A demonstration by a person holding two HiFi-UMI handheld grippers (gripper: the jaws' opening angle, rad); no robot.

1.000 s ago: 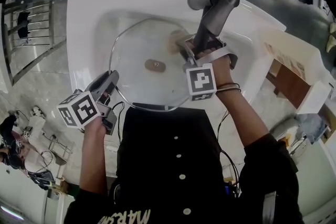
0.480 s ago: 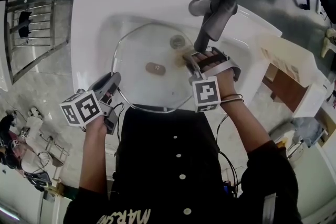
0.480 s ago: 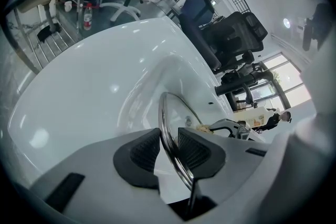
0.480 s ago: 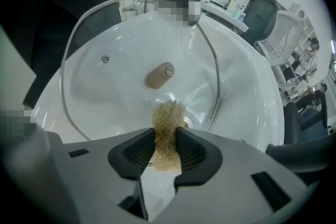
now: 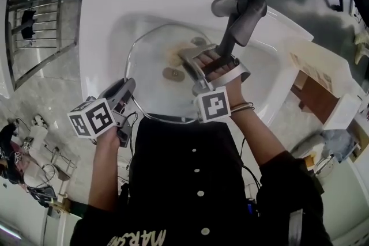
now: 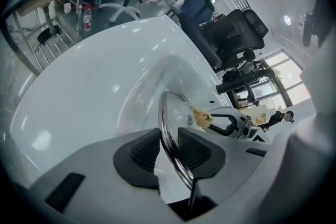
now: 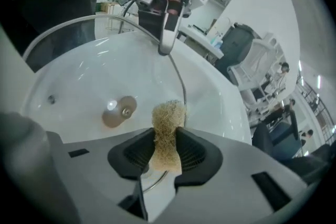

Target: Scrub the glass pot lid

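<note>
Head view, item one: glass pot lid [image 5: 151, 60], set in white sink [image 5: 98, 14] beneath faucet [image 5: 242, 8].

Left gripper [image 6: 169, 148]: jaws clamped on the lid's metal rim [image 6: 164, 113], which runs edge-on between the pads. The rest of the lid extends ahead of the jaws. Judged purpose: anchor the lid so that it cannot slide or spin under scrubbing.

Right gripper [image 7: 167, 148]: jaws closed on tan fibrous scrub pad [image 7: 169, 113], its tip protruding beyond the jaws. Lid glass lies directly ahead, knob [image 7: 119, 110] ahead and to the left. Pad-to-glass contact: cannot tell. Judged purpose of protrusion: only soft fibre meets the glass, hard jaws kept clear.
</note>
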